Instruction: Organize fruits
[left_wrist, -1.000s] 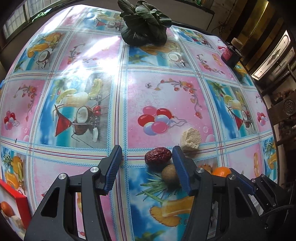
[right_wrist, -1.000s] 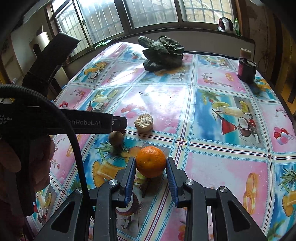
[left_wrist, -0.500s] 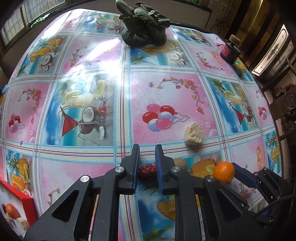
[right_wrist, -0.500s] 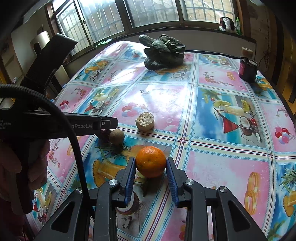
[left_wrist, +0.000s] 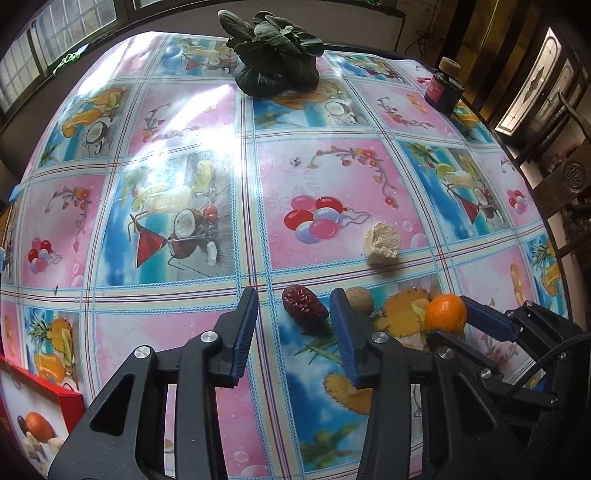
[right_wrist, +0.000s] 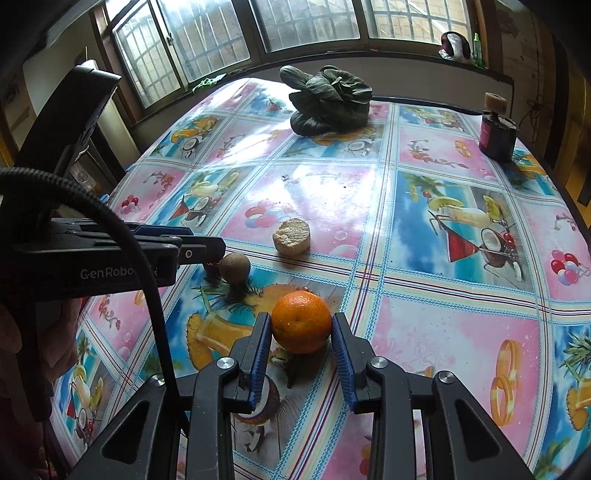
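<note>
A red date (left_wrist: 303, 303) lies on the patterned tablecloth (left_wrist: 177, 332) between the open fingers of my left gripper (left_wrist: 293, 317), closer to the right finger. A small brown round fruit (left_wrist: 360, 300) sits just behind that finger; it also shows in the right wrist view (right_wrist: 235, 264). An orange (right_wrist: 301, 321) sits between the blue pads of my right gripper (right_wrist: 301, 341); the pads stand at its sides with slight gaps. The orange also shows in the left wrist view (left_wrist: 445, 312).
A beige crumbly chunk (left_wrist: 381, 242) lies beyond the fruits. A dark leafy vegetable (left_wrist: 275, 70) sits at the table's far side. A dark corked bottle (left_wrist: 443, 86) stands far right. A red box (left_wrist: 35, 421) is at the near left edge.
My left gripper was shut around the date half a second ago; it has opened again and the date lies free between the fingers. The right gripper and orange have not moved.
</note>
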